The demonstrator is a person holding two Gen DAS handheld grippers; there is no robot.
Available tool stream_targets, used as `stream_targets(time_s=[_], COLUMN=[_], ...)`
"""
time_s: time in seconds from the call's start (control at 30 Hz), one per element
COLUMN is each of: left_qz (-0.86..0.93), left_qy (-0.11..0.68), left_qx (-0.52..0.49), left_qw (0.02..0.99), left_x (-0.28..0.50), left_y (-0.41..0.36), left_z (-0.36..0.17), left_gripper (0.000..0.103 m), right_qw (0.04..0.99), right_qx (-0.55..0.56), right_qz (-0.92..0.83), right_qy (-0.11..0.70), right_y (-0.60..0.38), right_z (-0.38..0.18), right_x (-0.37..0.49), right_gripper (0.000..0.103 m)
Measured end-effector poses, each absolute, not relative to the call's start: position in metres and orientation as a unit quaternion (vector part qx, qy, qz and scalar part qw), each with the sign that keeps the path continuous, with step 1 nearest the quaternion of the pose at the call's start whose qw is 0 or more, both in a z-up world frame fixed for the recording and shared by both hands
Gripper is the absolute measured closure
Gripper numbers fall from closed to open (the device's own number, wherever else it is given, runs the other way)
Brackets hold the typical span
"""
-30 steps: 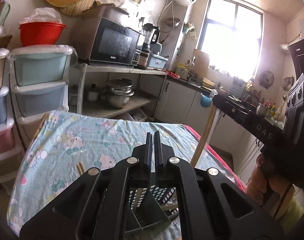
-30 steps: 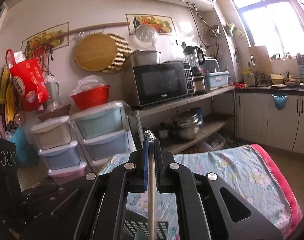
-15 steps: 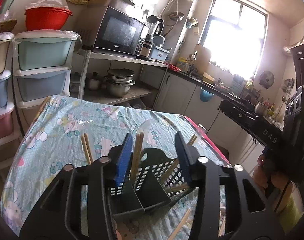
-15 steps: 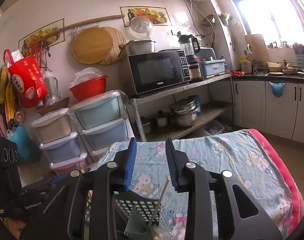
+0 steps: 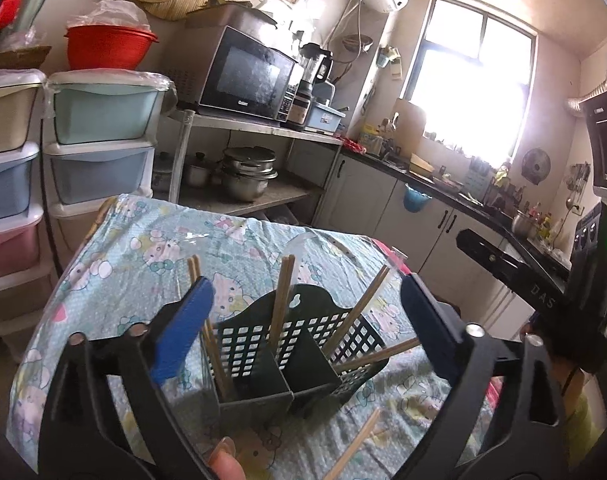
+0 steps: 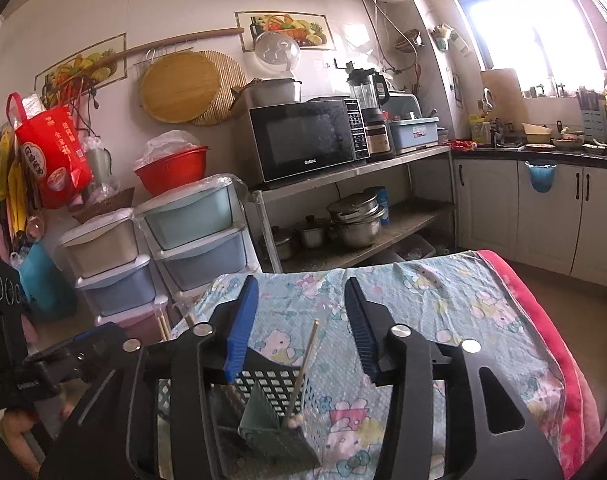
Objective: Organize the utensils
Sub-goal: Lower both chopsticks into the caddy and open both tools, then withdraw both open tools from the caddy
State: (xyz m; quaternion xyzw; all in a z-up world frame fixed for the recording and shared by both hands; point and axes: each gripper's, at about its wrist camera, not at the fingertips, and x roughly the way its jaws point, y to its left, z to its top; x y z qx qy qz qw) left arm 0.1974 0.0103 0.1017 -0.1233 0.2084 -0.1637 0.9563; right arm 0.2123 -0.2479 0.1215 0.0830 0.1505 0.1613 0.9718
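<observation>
A dark green slotted utensil caddy (image 5: pixel 263 380) stands on the table and holds several wooden chopsticks (image 5: pixel 281 300) that lean in its compartments. My left gripper (image 5: pixel 303 320) hovers just over it. Its jaws are opening wide on either side of the caddy and touch nothing. One loose chopstick (image 5: pixel 355 444) lies on the cloth in front of the caddy. In the right wrist view my right gripper (image 6: pixel 303 328) is above the caddy (image 6: pixel 271 384), jaws opening. A single chopstick (image 6: pixel 303 364) stands free between them, its lower end in the caddy.
The table wears a light blue cartoon-cat cloth (image 5: pixel 143 264) with a red edge (image 6: pixel 551 340). Stacked plastic drawers (image 5: pixel 99 120) stand at its far left. A steel shelf holds a microwave (image 5: pixel 251 76) and pots (image 6: pixel 355 224). Kitchen counters (image 5: pixel 443 192) run on the right.
Both grippers went from shut to open and sank a little toward the caddy. The right one let go of its chopstick, which now stands in the caddy.
</observation>
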Motion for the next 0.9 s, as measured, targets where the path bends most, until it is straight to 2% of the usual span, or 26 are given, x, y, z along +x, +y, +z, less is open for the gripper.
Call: stream_targets(time_s=[0.3,0.9], left_qz=[-0.161,-0.147], left_qy=[0.210,0.226], left_qx=[-0.137,-0.146], left_qw=[0.955,0.952], left_x=[0.176,0.147], left_y=[0.020,0.032], left_z=[0.096,0.078], left_gripper=[0.011,0.011], right_qw=[0.972,0.966], right_qx=[0.079,0.058], right_qz=[0.154,0.167], right_qy=[0.160,0.187], right_y=[-0.265,-0.262], right_z=[0.112,0.094], right_x=[0.185,0.147], right_gripper=[0.052,0.051])
